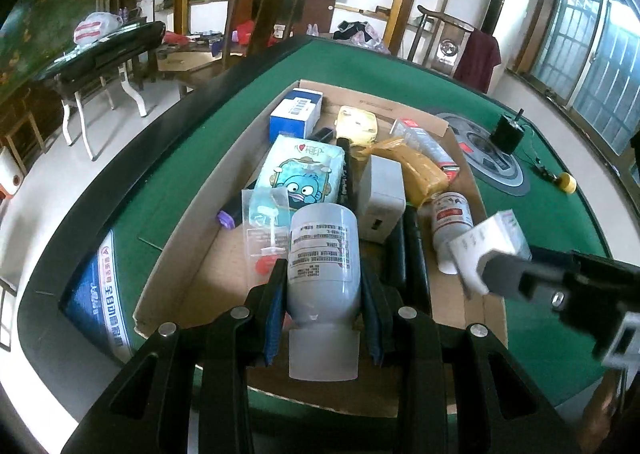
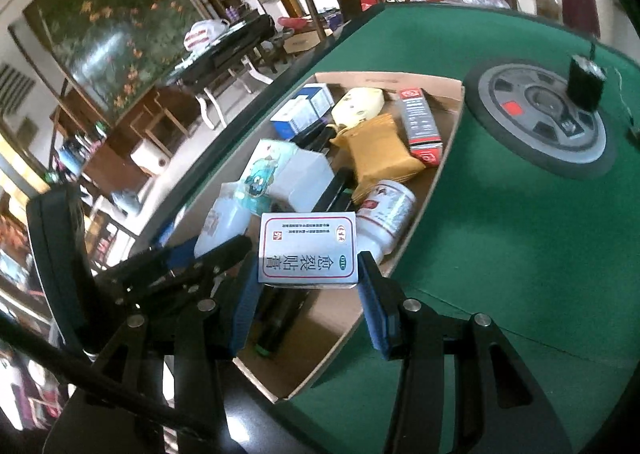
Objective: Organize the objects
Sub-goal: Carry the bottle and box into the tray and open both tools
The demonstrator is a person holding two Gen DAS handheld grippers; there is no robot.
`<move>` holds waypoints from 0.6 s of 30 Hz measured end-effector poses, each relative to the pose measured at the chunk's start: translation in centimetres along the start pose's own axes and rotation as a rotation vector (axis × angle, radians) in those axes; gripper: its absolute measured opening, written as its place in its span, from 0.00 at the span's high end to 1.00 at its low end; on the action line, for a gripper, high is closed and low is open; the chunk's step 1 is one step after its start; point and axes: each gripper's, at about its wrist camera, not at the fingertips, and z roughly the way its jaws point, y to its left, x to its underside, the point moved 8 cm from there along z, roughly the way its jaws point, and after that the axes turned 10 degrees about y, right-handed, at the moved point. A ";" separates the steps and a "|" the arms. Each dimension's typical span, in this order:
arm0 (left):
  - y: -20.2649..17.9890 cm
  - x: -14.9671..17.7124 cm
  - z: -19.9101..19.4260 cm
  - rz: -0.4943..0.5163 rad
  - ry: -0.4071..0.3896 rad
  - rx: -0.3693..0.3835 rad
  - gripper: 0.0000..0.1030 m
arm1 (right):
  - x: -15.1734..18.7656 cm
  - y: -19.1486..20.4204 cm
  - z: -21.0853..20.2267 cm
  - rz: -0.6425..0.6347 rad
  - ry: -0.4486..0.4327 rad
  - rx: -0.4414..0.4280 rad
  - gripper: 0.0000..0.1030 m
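1. Box (image 1: pixel 192 254) — shallow open cardboard tray on the green table (image 1: pixel 540 238), crowded with goods. Stiff enough to stay put, though its low walls would likely flex if gripped. Long axis runs away from both cameras.

2. Bottle (image 1: pixel 323 254) — pale grey plastic, printed label, narrower neck. Held by the left gripper (image 1: pixel 323 314), jaws closed partway on its lower body just above the neck. It hangs over the near end of the box, neck toward the camera, base pointing away; long axis in line with the jaws. Judged light, rigid and smooth, so apt to slip; a hold across the round body near the shoulder seems soundest.

3. Carton (image 2: pixel 307 250) — small white medicine pack, red border and Chinese print. Held by the right gripper (image 2: pixel 307 306), jaws set moderately apart and pressing its two side edges. It sits above the near right part of the box, printed face up toward the camera, long axis pointing away along the jaws. Judged very light, thin card that would crush under a hard squeeze; narrow sides are the best purchase.

4. White jar (image 2: pixel 386 210) — lies on its side in the box just beyond the carton, red-printed label, cap toward the near edge. Likely rolls if nudged.
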 end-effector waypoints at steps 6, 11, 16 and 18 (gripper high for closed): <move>0.1 -0.2 -0.1 0.001 -0.007 -0.007 0.72 | 0.3 1.5 0.9 -0.052 0.014 0.051 0.55; 0.2 -0.3 -0.2 0.007 -0.012 -0.024 0.72 | 0.5 2.4 1.4 -0.105 0.012 0.109 0.55; 0.5 -0.4 -0.2 0.002 -0.012 -0.023 0.72 | 0.6 2.6 1.5 -0.128 0.007 0.136 0.55; 0.6 -0.5 -0.2 0.003 -0.011 -0.023 0.72 | 0.7 2.6 1.5 -0.130 0.007 0.135 0.55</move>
